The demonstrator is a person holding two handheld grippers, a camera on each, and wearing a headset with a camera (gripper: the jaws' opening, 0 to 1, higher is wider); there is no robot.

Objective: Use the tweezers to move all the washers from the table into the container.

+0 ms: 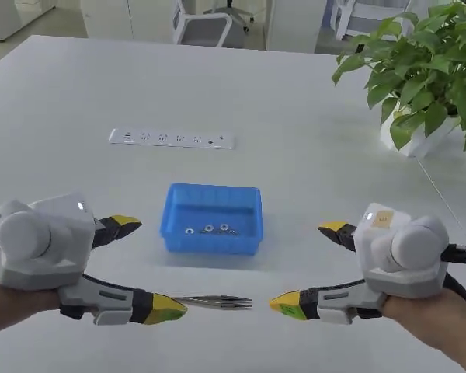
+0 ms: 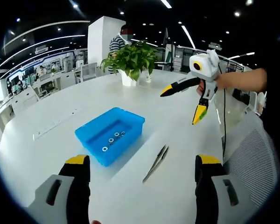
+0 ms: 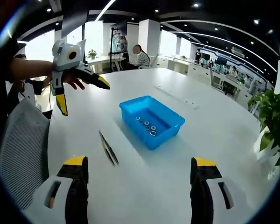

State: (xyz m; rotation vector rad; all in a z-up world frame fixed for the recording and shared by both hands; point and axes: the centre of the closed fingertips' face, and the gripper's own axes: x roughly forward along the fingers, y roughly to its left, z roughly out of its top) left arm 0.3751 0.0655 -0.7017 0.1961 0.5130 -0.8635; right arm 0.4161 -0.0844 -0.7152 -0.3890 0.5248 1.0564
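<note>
Left gripper (image 1: 155, 266); slim, perhaps steel tweezers (image 1: 213, 301)

Bare worktop (image 1: 311, 155) lay open all round the blue container (image 1: 212, 241); tweezers (image 1: 217, 301) lay toward the near edge, a power strip (image 1: 171, 139) behind it, a potted plant (image 1: 419, 78) by the right edge.

One blue container (image 1: 213, 189), four washers (image 1: 209, 228), one pair of tweezers (image 1: 217, 301), one power strip (image 1: 171, 139), one potted plant (image 1: 419, 78)

We see a white power strip (image 1: 171, 139) lying flat on the pale table (image 1: 78, 85). Well to its right stands a leafy potted plant (image 1: 419, 70); beyond the strip, past the table's far edge, an office chair (image 1: 204, 27).
</note>
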